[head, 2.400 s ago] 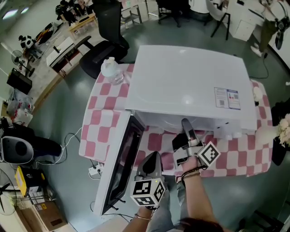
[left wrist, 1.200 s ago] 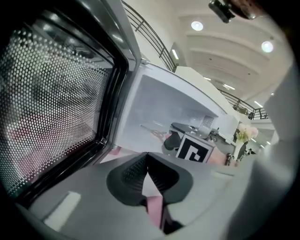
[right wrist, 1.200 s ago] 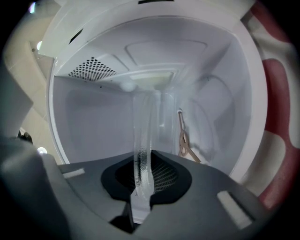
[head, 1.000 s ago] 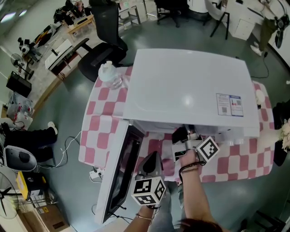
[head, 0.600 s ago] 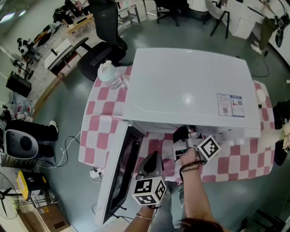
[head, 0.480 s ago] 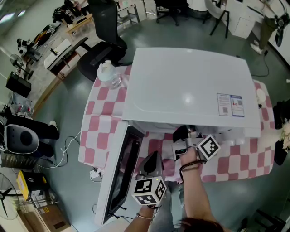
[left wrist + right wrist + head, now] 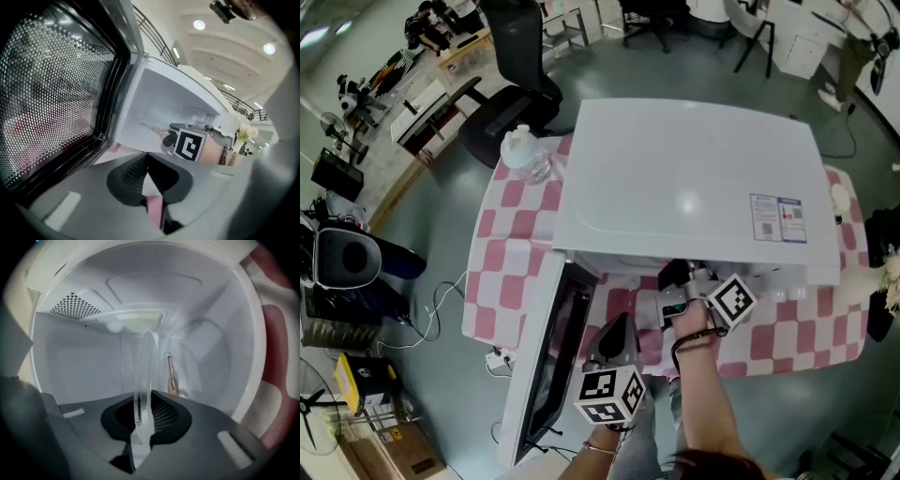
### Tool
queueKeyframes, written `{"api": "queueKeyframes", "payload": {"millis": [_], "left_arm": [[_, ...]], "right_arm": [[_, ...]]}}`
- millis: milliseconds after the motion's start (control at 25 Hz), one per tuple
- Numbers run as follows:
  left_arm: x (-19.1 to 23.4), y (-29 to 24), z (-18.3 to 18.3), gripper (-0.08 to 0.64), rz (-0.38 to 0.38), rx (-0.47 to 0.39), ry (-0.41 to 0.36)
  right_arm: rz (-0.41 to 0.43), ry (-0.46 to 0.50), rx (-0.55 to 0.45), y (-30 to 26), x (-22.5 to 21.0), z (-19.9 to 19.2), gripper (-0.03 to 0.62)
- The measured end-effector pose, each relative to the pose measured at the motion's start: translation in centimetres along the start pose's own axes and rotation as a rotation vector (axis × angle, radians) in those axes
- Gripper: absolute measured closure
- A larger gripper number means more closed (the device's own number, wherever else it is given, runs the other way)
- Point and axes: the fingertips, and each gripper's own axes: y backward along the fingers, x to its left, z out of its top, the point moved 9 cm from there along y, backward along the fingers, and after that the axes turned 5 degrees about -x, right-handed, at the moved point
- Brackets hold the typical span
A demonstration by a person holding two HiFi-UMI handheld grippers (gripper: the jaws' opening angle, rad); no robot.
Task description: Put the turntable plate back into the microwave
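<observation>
Turntable plate (image 7: 146,362) was pinched by its rim in the right gripper (image 7: 144,401), apparently inside the microwave (image 7: 694,178); left gripper (image 7: 148,159) was closed, empty.

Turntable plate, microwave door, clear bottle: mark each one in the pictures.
turntable plate (image 7: 146,371), right gripper view, on its edge-on glass rim.
microwave door (image 7: 555,361), head view, on its dark window.
clear bottle (image 7: 525,150), head view, on its body.

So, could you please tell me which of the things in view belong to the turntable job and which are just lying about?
Belong to the job: glass turntable plate, gripped in the right tongs; microwave; its open door.
Just lying about: plastic bottle; white flowers; office chair; left tongs, shut and empty.
</observation>
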Motion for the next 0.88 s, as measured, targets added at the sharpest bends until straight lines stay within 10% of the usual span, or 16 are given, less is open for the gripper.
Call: {"api": "queueKeyframes", "payload": {"millis": [880], "left_arm": [[0.0, 1.0, -1.1, 0.563, -0.001, 0.014, 0.001]], "right_arm": [[-0.143, 0.071, 0.015, 1.4, 0.4, -0.4, 0.551]]}}
